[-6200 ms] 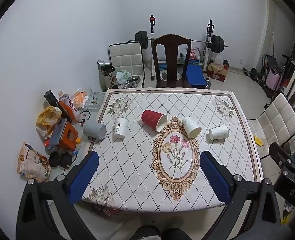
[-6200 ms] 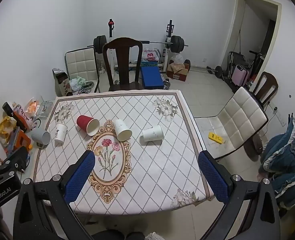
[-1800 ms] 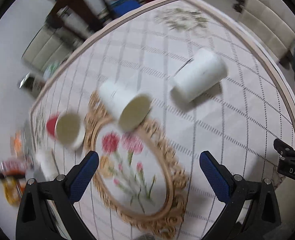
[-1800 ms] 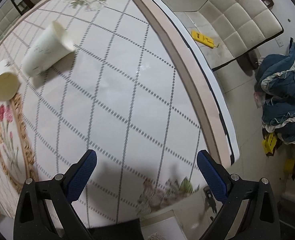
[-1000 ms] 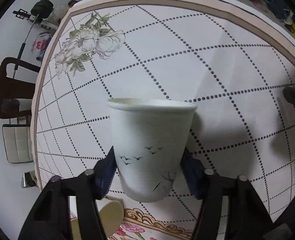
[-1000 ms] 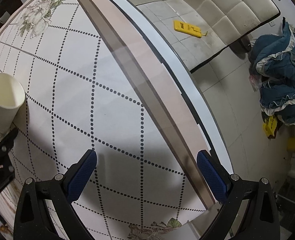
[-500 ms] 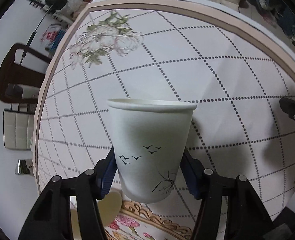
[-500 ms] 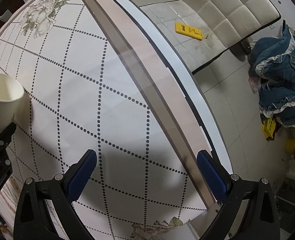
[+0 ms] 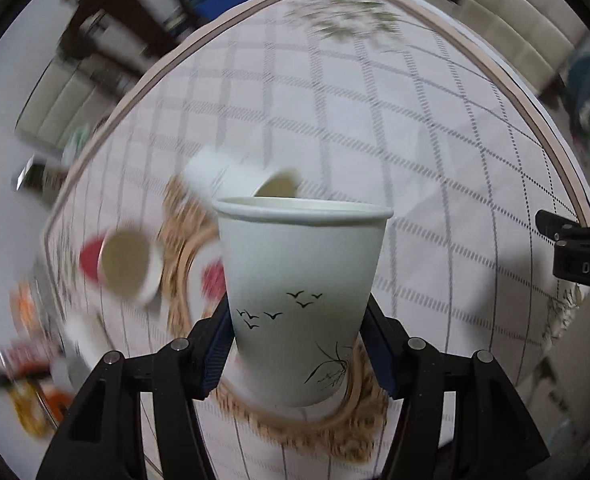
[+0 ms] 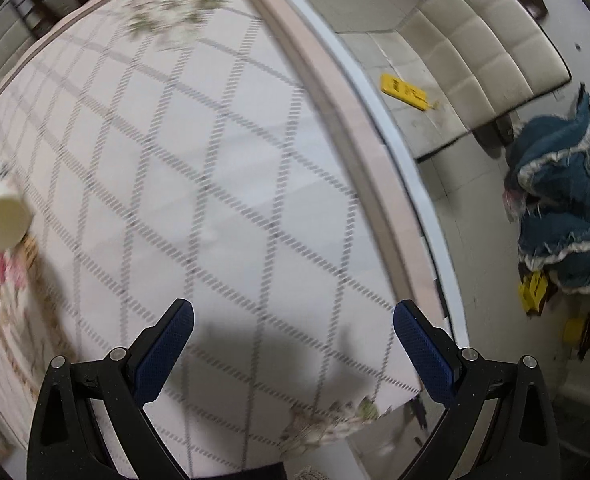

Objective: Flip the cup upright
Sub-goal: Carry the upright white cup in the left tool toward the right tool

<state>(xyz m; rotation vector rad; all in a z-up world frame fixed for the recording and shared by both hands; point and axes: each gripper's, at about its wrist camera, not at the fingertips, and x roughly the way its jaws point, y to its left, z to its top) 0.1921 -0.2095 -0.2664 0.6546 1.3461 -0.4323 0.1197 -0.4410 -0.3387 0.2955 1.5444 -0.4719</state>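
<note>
We see the left gripper (image 9: 301, 354) with fingers pinching a white paper cup (image 9: 301, 300) (bird print on its side), held upright, mouth up, over the floral oval in the middle of the desk (image 9: 435, 128). Whether its base touches the cloth we cannot tell. Behind it a second white cup (image 9: 235, 178) lies on its side; toward the left edge lies a red cup (image 9: 121, 268), blurred. The right gripper (image 10: 293, 346) hangs near the desk's right edge, fingers spread wide, nothing between them.
</note>
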